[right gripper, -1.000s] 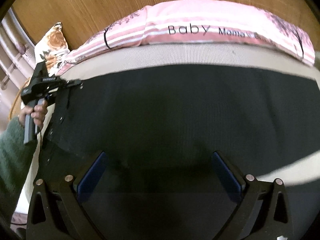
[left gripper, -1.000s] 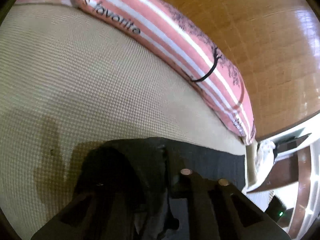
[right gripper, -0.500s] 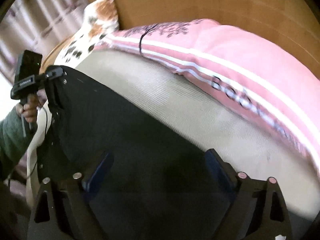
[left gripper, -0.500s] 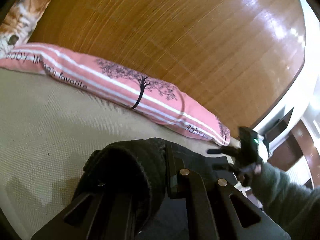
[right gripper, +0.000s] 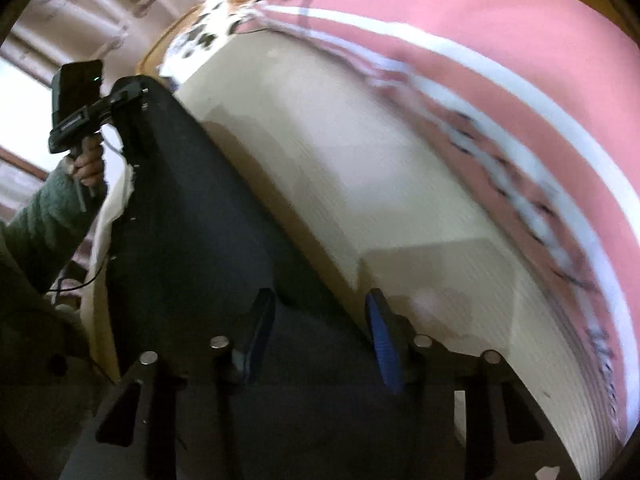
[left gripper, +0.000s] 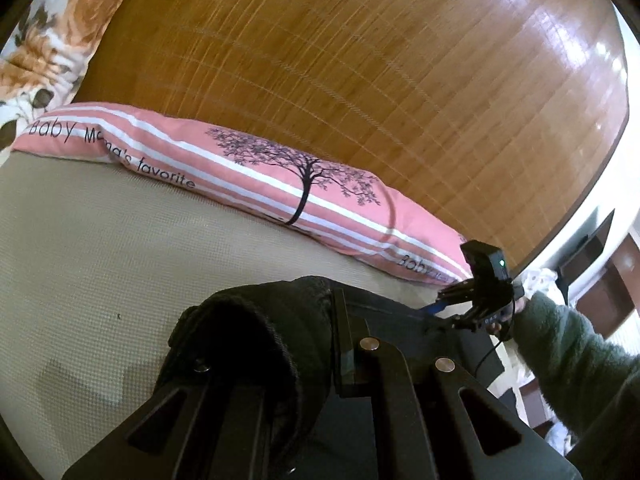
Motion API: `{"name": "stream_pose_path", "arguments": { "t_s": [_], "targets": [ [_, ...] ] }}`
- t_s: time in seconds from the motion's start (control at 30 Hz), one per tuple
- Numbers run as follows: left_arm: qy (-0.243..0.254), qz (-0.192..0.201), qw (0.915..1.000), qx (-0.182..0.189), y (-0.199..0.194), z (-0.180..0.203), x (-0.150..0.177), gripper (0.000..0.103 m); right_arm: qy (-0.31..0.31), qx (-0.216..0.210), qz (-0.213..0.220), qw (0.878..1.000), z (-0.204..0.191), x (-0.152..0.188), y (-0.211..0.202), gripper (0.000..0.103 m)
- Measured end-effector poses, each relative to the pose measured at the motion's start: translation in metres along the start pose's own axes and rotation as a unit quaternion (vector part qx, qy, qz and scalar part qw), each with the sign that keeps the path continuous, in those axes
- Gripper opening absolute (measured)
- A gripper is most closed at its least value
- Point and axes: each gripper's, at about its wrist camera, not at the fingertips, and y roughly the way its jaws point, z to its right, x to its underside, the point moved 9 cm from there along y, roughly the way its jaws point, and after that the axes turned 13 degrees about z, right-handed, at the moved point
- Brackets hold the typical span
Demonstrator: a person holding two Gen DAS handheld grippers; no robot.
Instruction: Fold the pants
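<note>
1. The left gripper (left gripper: 336, 320) is clamped tight on a bunched edge of the black fabric pants (left gripper: 256, 328), lifted off the beige woven mattress (left gripper: 100, 264).
2. The right gripper (right gripper: 316, 320) has been closing; its blue-padded jaws stand part open astride the pants' edge, pads apparently not pressing.
3. A pink striped long pillow (left gripper: 248, 164) lies along the mattress's far edge.

Left gripper (left gripper: 336, 320) clamped tight, tilted down. Right gripper (right gripper: 316, 320) jaws just closing, pads half apart, pitched steeply down.
</note>
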Motion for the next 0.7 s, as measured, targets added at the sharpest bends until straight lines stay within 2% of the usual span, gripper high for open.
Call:
{"name": "stream_pose_path", "arguments": {
  "t_s": [0.13, 0.33, 0.47, 0.57, 0.7],
  "targets": [
    [-0.004, -0.001, 1.0000, -0.007, 0.004, -0.004, 0.002, 0.006, 0.014, 0.008, 0.000, 1.000, 0.015, 0.015, -0.002, 0.045],
    [-0.001, 0.001, 1.0000, 0.001, -0.003, 0.001, -0.001, 0.006, 0.015, -0.007, 0.011, 1.000, 0.010, 0.009, -0.003, 0.045],
    [0.002, 0.006, 1.0000, 0.008, -0.009, 0.005, -0.002, 0.006, 0.002, -0.035, 0.011, 0.999, -0.002, 0.002, 0.007, 0.045],
    [-0.001, 0.007, 0.9999, 0.009, -0.010, 0.005, -0.001, 0.006, -0.006, -0.031, 0.005, 0.999, -0.003, 0.003, 0.009, 0.045],
    [-0.003, 0.006, 1.0000, 0.007, -0.007, 0.000, -0.001, 0.006, -0.001, -0.010, -0.012, 1.000, 0.002, 0.017, 0.000, 0.030]
  ]
}}
